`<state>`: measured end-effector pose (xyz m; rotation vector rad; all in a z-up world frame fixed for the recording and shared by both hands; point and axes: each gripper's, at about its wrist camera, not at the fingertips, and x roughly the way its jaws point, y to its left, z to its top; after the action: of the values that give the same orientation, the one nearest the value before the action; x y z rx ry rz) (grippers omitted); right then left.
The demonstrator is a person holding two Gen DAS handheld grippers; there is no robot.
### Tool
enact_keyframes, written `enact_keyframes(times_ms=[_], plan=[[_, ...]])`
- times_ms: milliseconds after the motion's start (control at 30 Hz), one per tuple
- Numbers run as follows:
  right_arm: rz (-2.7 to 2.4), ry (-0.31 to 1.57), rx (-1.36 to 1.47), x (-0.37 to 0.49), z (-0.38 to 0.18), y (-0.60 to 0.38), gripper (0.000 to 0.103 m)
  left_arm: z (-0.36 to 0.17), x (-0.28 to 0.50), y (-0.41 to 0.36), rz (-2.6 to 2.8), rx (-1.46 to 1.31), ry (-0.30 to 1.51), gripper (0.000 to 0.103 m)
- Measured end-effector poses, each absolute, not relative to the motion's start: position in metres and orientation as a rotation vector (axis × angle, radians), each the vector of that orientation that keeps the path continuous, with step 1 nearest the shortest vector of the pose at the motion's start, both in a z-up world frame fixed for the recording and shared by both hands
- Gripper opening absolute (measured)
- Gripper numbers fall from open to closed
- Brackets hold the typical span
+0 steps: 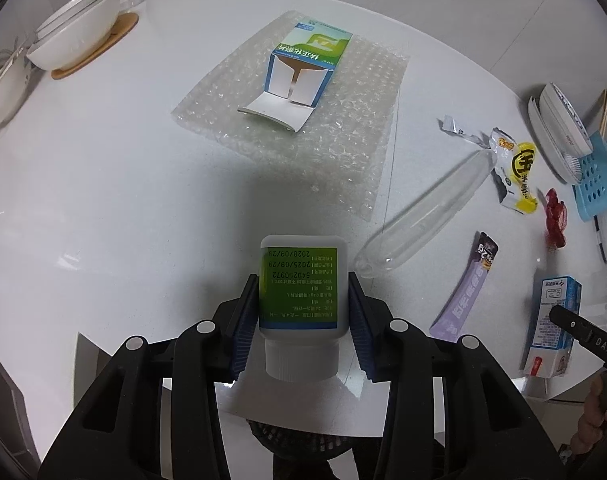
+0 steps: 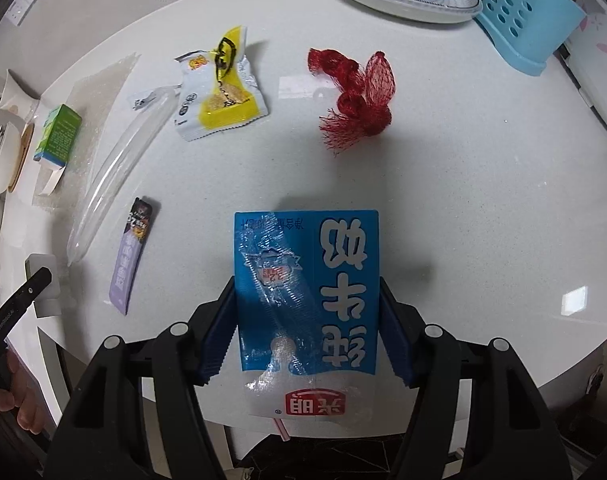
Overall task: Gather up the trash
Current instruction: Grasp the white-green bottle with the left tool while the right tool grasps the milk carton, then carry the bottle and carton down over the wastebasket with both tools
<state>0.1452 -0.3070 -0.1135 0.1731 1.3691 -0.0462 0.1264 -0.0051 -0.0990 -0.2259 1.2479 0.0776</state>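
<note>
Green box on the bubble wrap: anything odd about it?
Yes. The green box lies on its side on the bubble wrap with its end flaps torn open and splayed; the inside looks empty.

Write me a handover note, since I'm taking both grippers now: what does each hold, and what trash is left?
Left hand-held gripper: shut on the white pill bottle.
Right hand-held gripper: shut on the blue milk carton.
Done: both items gripped; no bin in view.
Left on the table: red net, yellow snack wrapper, purple sachet, clear plastic sleeve, green box on bubble wrap.
</note>
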Motion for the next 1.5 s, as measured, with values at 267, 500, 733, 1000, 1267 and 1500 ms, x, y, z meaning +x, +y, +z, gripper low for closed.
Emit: enact_keyframes(times_ms=[267, 500, 733, 1000, 1267, 1500], plan=[[-0.034, 1.291, 0.133, 0.127, -0.091, -0.297, 0.062, -0.079, 0.101, -0.007, 0.053, -0.211, 1.211, 0.041], [-0.013, 1.233, 0.105, 0.106, -0.076, -0.280, 0.062, -0.068, 0.075, -0.007, 0.041, -0.191, 1.195, 0.041], [-0.010, 1.199, 0.084, 0.086, -0.066, -0.265, 0.062, -0.063, 0.050, -0.006, 0.032, -0.199, 1.181, 0.041], [0.017, 1.181, 0.085, 0.061, -0.063, -0.248, 0.062, -0.064, 0.019, -0.009, 0.022, -0.194, 1.178, 0.041], [0.050, 1.163, 0.073, 0.032, -0.059, -0.231, 0.062, -0.064, -0.012, -0.013, -0.006, -0.192, 1.173, 0.041], [0.097, 1.161, 0.057, 0.005, -0.060, -0.215, 0.062, -0.063, -0.041, -0.019, -0.027, -0.171, 1.164, 0.041]])
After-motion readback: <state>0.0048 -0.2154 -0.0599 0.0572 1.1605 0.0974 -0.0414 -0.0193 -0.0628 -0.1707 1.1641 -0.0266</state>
